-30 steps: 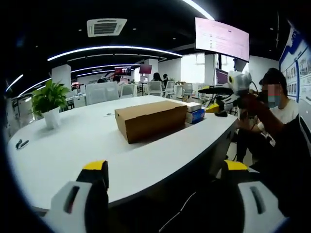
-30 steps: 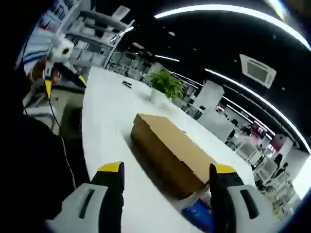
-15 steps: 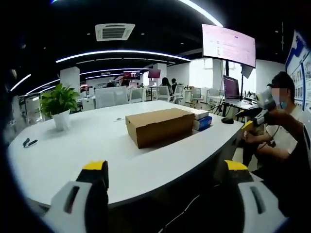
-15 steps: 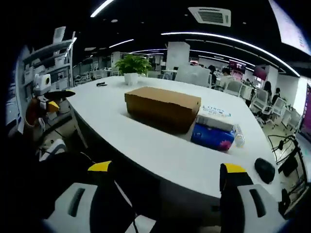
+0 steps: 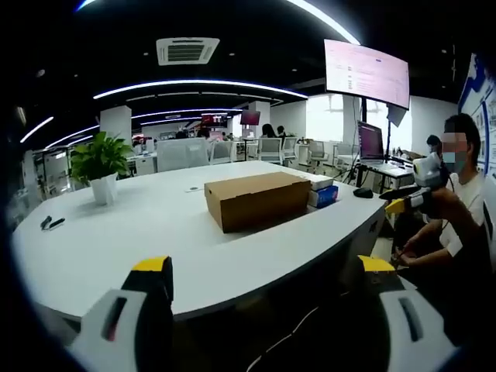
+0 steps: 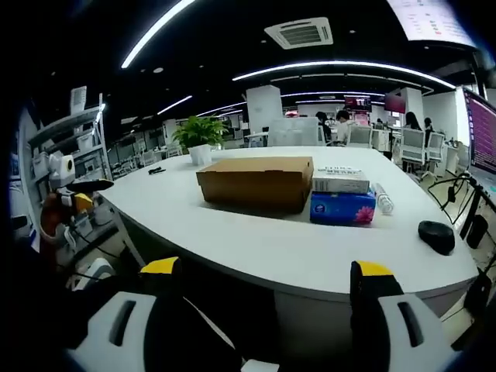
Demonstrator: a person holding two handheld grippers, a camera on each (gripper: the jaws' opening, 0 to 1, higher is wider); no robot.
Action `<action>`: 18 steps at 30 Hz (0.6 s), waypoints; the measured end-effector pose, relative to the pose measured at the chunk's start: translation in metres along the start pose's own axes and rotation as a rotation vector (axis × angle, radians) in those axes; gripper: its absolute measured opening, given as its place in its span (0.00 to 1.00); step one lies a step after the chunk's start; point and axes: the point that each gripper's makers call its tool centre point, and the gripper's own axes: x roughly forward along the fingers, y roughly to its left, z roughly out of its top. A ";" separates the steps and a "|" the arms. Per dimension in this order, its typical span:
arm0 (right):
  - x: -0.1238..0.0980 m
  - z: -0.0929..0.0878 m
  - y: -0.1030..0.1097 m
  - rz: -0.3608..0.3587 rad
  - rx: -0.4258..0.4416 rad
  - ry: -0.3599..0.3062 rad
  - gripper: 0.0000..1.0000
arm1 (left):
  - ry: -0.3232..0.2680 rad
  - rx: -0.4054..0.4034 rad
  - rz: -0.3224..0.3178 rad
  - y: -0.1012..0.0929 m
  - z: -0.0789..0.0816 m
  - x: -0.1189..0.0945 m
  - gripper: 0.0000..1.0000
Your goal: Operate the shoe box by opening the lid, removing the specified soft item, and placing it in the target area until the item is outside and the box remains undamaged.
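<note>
A brown cardboard shoe box (image 5: pixel 258 200) (image 6: pixel 255 180) lies with its lid down in the middle of a white table (image 5: pixel 132 232) (image 6: pixel 310 248). My left gripper (image 5: pixel 263 271) is open, well short of the table's near edge, nothing between its jaws. My right gripper (image 6: pixel 267 275) is also open and empty, back from the table edge on another side. The right gripper (image 5: pixel 415 194) appears at the far right of the left gripper view, held by a person. The left gripper (image 6: pixel 66 186) appears at the far left of the right gripper view.
Beside the box lie a blue tissue pack (image 6: pixel 342 208) with a white carton (image 6: pixel 339 180) on top and a small bottle (image 6: pixel 384 200). A black mouse (image 6: pixel 437 235) sits near the table edge. A potted plant (image 5: pixel 98 167) (image 6: pixel 200 138) and pens (image 5: pixel 48 223) stand further off. Office chairs and desks lie behind.
Both cameras have swung and levelled; the right gripper view now faces the box's long side squarely. The box has not moved. Both grippers stay open.
</note>
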 end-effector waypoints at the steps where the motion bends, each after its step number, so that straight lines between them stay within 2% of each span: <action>1: 0.001 0.002 0.000 -0.001 -0.004 0.000 0.92 | -0.002 -0.001 0.004 0.001 0.001 0.000 0.99; 9: 0.002 0.020 0.013 0.001 -0.085 -0.048 0.92 | -0.024 0.005 0.004 -0.003 0.005 -0.001 0.99; 13: 0.004 0.018 0.017 0.009 -0.099 -0.045 0.92 | -0.006 0.008 -0.022 -0.013 0.000 0.000 0.99; 18: 0.001 0.019 0.016 0.008 -0.102 -0.053 0.92 | -0.006 0.012 -0.019 -0.012 0.001 -0.001 0.99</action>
